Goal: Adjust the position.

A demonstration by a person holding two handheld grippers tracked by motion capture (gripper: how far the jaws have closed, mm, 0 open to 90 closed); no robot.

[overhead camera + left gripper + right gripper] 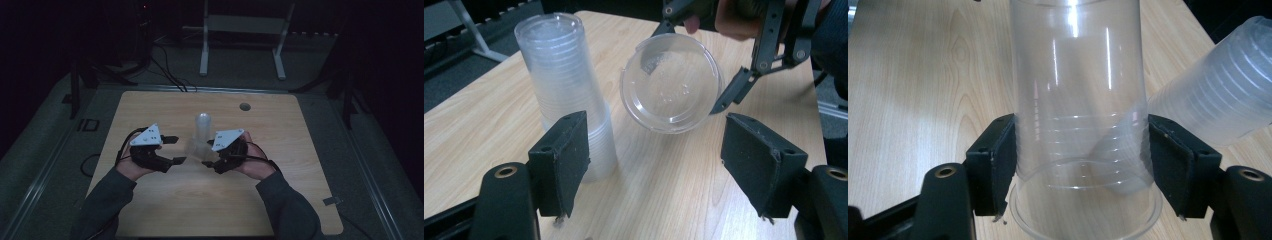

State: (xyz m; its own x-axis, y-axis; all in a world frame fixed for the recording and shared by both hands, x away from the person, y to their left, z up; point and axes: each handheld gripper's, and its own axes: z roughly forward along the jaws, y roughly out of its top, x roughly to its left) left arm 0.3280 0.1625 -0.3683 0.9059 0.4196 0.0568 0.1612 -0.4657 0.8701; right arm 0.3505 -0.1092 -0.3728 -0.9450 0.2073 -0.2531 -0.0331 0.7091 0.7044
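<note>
Between the right gripper (1080, 165) jaws: one clear cup (1078, 100), clamped, off the counter (150, 210); nested stack (569, 90) stands beside the open, empty left gripper (656, 155); further unstacking apparently pending.

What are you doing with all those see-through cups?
A person sits at a wooden table with a gripper in each hand. The right gripper has its fingers closed on the sides of one clear plastic cup, held apart from the stack of cups standing upside down on the table. The left gripper is open with nothing between its fingers, pointing toward the bottom of that single cup.
</note>
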